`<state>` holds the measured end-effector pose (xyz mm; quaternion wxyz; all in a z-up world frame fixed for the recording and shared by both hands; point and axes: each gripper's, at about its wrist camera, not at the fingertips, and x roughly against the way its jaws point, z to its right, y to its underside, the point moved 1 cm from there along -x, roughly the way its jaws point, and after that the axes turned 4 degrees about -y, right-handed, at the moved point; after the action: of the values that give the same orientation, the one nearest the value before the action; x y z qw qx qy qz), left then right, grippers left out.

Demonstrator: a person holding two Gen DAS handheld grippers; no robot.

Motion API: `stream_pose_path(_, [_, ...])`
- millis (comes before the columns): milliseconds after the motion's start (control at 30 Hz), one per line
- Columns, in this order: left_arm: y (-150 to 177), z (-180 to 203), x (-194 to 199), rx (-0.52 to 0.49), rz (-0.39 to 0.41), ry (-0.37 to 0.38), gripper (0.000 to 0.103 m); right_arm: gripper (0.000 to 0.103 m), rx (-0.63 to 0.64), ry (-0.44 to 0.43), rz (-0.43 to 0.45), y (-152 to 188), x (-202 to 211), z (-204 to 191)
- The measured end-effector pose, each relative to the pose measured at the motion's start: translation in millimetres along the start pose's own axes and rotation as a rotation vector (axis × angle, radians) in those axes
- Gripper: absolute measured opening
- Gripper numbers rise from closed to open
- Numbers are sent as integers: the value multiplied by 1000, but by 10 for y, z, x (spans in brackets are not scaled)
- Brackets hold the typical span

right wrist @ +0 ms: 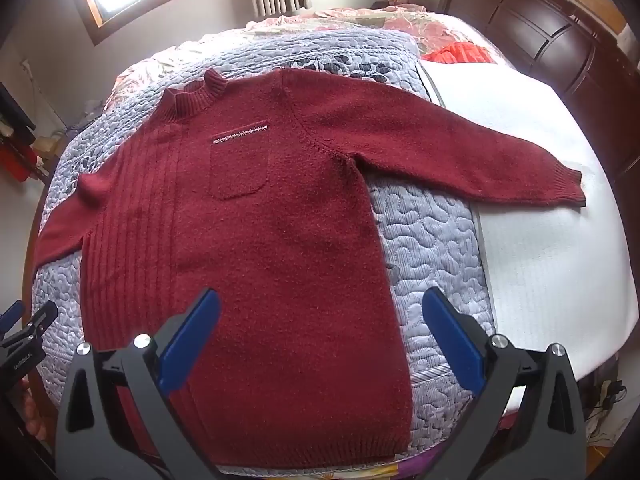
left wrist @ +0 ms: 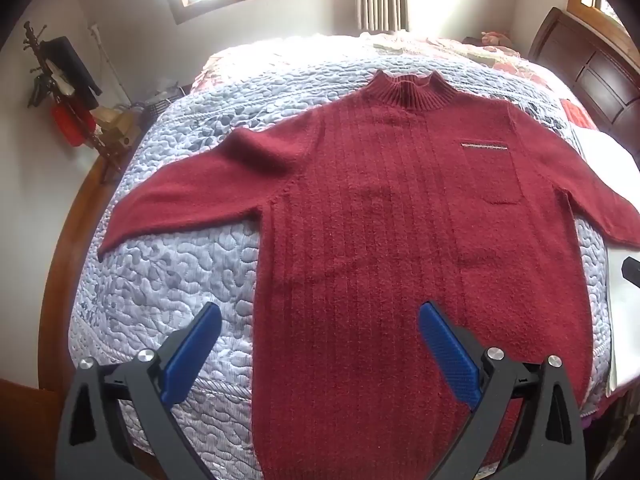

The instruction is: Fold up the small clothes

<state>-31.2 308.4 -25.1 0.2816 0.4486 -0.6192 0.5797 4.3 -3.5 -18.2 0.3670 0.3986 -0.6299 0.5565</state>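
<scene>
A dark red knit sweater point(left wrist: 380, 208) lies flat and face up on a blue-grey quilt point(left wrist: 168, 280), collar away from me, both sleeves spread out. Its chest pocket point(right wrist: 239, 164) has a pale stitched trim. My left gripper point(left wrist: 320, 320) hovers open above the sweater's lower left edge, one blue finger over the quilt, the other over the knit. In the right wrist view my right gripper point(right wrist: 320, 312) is open over the sweater's point(right wrist: 260, 260) lower right side, holding nothing. The right sleeve point(right wrist: 460, 152) reaches onto a white sheet.
The quilt covers a bed with a wooden frame point(left wrist: 68, 248) and a dark headboard point(right wrist: 560, 48) at the right. A white sheet point(right wrist: 552, 260) lies right of the quilt. A coat stand point(left wrist: 68, 92) with dark and red items is at the left wall. An orange cloth point(right wrist: 460, 54) lies near the headboard.
</scene>
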Motion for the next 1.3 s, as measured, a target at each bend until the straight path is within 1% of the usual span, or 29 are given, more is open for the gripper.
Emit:
stream_pose_path(333, [-6, 8, 0, 1, 2, -2, 99, 100, -7, -2, 1, -19, -6, 13])
stream_pose_path(367, [-17, -37, -51, 1, 6, -2, 99, 100, -7, -3, 2, -18, -5, 13])
stream_pose_path(567, [36, 12, -6, -2, 6, -4, 99, 100, -4, -5, 3, -33, -3, 16])
stream_pose_path(600, [-20, 1, -9, 2, 1, -2, 99, 100, -5, -7, 3, -33, -3, 17])
stream_pose_path(767, [-26, -12, 7, -1, 12, -3, 99, 100, -7, -8, 5, -38, -3, 14])
stream_pose_path(1300, [-26, -9, -4, 4, -2, -7, 99, 100, -4, -10, 6, -54, 0, 13])
